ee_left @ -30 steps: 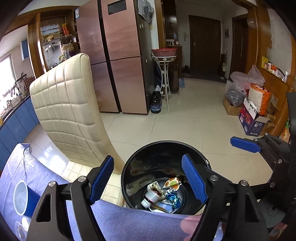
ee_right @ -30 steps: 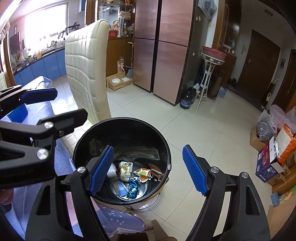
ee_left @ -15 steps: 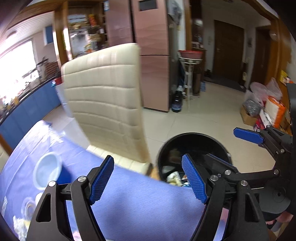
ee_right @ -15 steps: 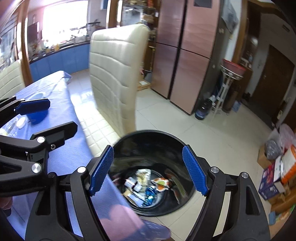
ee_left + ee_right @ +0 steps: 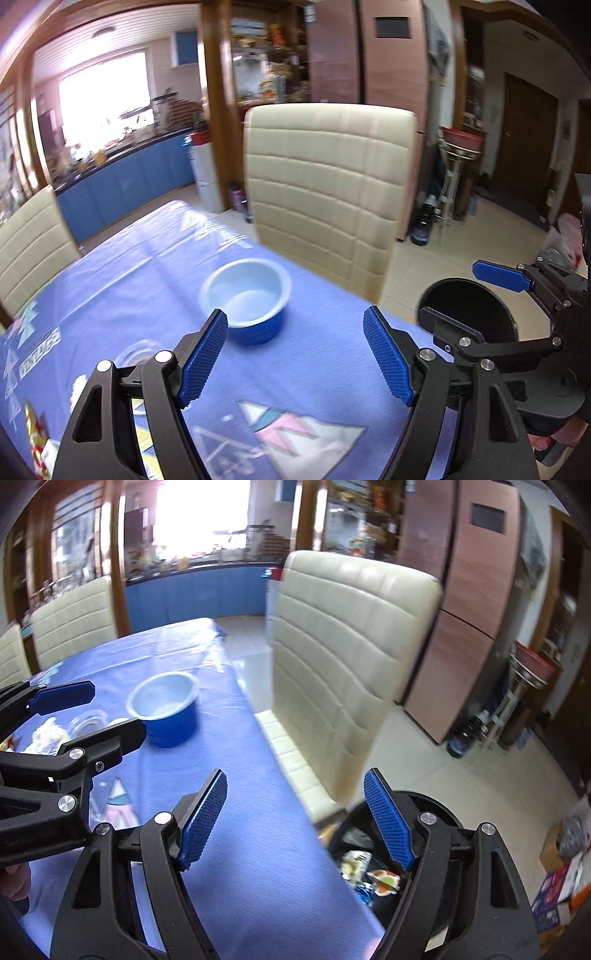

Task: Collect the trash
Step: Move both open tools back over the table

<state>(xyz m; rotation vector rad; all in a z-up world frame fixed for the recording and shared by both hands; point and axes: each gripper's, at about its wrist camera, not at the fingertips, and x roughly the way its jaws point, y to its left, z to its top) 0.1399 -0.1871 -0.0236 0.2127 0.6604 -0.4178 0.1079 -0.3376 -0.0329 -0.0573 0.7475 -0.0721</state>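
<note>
table with blue cloth, bin on the floor off its right edge, wrappers already inside. remaining trash lies at the table's left, beside the bowl. left gripper released, empty, nearer it; right gripper released, empty, over the bin-side edge.
</note>
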